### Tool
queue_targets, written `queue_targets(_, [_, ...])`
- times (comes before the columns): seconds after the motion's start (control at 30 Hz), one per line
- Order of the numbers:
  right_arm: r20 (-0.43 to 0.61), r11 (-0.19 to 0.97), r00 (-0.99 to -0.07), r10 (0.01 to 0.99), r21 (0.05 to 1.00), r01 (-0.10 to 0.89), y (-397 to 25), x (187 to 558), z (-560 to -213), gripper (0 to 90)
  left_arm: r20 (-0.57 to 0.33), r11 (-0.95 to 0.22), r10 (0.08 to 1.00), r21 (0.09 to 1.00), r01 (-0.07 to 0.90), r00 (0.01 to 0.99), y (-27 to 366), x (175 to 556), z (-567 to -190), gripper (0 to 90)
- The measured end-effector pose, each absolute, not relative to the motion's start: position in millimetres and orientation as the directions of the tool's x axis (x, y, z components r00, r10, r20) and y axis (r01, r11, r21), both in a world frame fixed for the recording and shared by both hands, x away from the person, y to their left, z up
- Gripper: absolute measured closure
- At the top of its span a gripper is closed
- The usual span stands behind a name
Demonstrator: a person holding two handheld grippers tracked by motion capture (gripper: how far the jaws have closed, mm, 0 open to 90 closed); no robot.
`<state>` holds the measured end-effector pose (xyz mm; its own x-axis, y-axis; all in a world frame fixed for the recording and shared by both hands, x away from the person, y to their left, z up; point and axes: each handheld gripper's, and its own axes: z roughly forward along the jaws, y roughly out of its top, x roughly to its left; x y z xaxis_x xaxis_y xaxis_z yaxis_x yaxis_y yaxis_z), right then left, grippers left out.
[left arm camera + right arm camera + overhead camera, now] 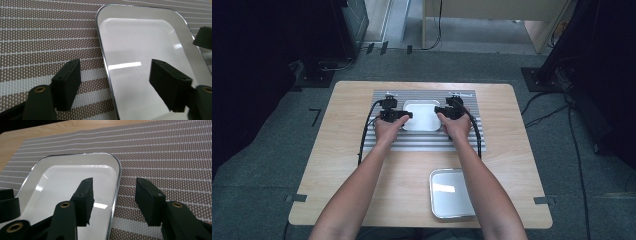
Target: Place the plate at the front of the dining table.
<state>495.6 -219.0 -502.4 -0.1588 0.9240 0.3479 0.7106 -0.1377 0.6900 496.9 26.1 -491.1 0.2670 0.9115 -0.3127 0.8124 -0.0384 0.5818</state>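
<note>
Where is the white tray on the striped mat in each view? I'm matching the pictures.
High view: white tray, upper centre, between both grippers.
Left gripper view: right of centre, near edge between open jaws.
Right gripper view: left of centre, right edge between open jaws.
Shared landmark: striped mat under the tray.

Light wood table (362, 200) with rounded corners on grey carpet (272, 165). Striped grey mat (422, 142) at table's far half. Dark cabinets (257, 60) at left, dark equipment (602, 75) at right, black cables (574, 145) trailing over floor. Pale wooden furniture (492, 22) at far side. Black tape marks (316, 116) on carpet. Even overhead light.
</note>
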Motion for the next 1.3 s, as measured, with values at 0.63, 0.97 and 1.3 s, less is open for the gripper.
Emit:
queue_targets(0.63, [0.258, 0.013, -0.289, 0.922, 0.725, 0.689, -222.0, 461.6, -477.4, 26.2, -0.277, -0.029, 0.920, 0.658, 0.753, 0.278, 44.9, 460.2, -474.7, 18.6])
queue_targets(0.97, [0.264, 0.002, -0.292, 0.919, 0.738, 0.674, -238.6, 446.6, -474.1, 25.3, -0.264, -0.040, 0.919, 0.677, 0.734, 0.294, 57.1, 443.9, -470.7, 18.6])
queue_targets(1.3, [0.229, 0.023, -0.297, 0.927, 0.757, 0.653, -255.5, 423.9, -470.3, 24.8, -0.277, -0.042, 0.908, 0.687, 0.725, 0.315, 69.0, 420.0, -473.3, 18.6])
